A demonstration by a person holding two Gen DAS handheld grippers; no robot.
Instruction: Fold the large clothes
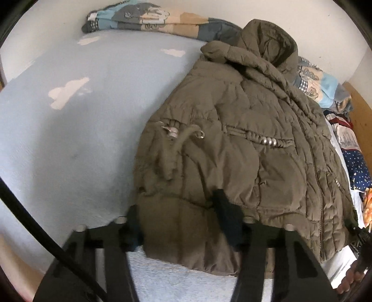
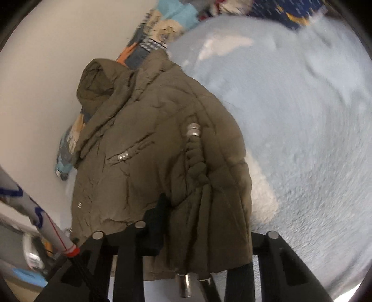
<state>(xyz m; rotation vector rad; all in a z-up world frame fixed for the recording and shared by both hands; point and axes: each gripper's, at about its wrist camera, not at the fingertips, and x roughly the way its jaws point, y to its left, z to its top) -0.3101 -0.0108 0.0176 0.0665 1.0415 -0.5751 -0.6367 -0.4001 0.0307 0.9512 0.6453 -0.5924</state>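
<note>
An olive-green padded hooded jacket (image 1: 244, 144) lies on a light blue bedsheet (image 1: 81, 127), its hood toward the wall. My left gripper (image 1: 179, 209) is shut on the jacket's bottom hem, with the fabric bunched between its black fingers (image 1: 225, 213). In the right wrist view the same jacket (image 2: 151, 151) hangs folded over my right gripper (image 2: 204, 213), which is shut on another part of the hem. One right finger (image 2: 155, 216) shows at the left of the cloth; the other is hidden under the fabric. Metal cord ends (image 2: 183, 285) dangle below the hem.
A patterned quilt (image 1: 151, 21) lies bunched along the white wall behind the jacket. More printed bedding (image 1: 353, 158) is piled at the right, beside a wooden bed frame (image 1: 358, 109). A black cable (image 1: 46, 234) crosses the lower left. The blue sheet (image 2: 302, 116) spreads right of the jacket.
</note>
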